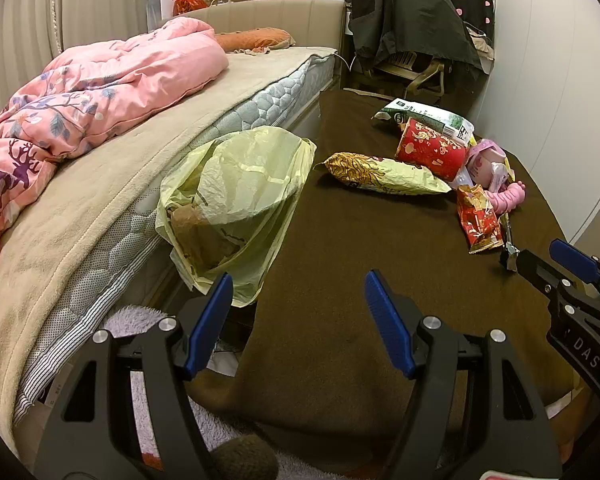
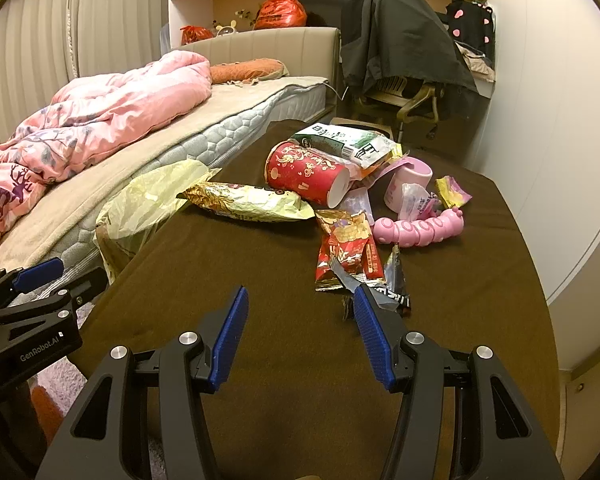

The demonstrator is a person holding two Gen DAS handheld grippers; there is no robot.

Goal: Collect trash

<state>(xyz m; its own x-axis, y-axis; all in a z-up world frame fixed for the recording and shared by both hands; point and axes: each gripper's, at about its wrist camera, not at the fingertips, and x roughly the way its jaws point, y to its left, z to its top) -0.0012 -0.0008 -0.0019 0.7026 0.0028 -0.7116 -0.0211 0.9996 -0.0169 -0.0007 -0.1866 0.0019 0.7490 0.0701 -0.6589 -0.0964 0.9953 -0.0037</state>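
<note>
Right now both tools hang empty over the brown cloth-covered table (image 2: 260, 280). Right gripper (image 2: 300, 336): blue pads spread wide, nothing btwn them, tipped down toward the litter; its right pad sits just beside a torn black-and-silver foil wrapper (image 2: 392, 292). Left gripper (image 1: 300, 324): also spread wide, nothing held, tilted down, its left pad near the pale yellow thin plastic trash bag (image 1: 236, 208).

That bag hangs at the table's left edge, against the mattress side of the bed (image 1: 100, 184), mouth facing the table, probably so scraps can be pushed or dropped straight in.

Trash is heaped toward the far right: a red-and-gold snack packet (image 2: 348, 248) nearest, a gold-and-cream crinkled chip bag (image 2: 248, 202) closest to the bag, a red paper cup w/ gold print lying on its side (image 2: 304, 178), a green-and-white packet (image 2: 344, 140) behind it. A pink plastic caterpillar toy (image 2: 420, 226) and pink mug (image 2: 410, 180) sit mixed in; likely not trash.

Judging by pose, nothing's picked yet; foil wrapper looks the easiest first grab.
</note>
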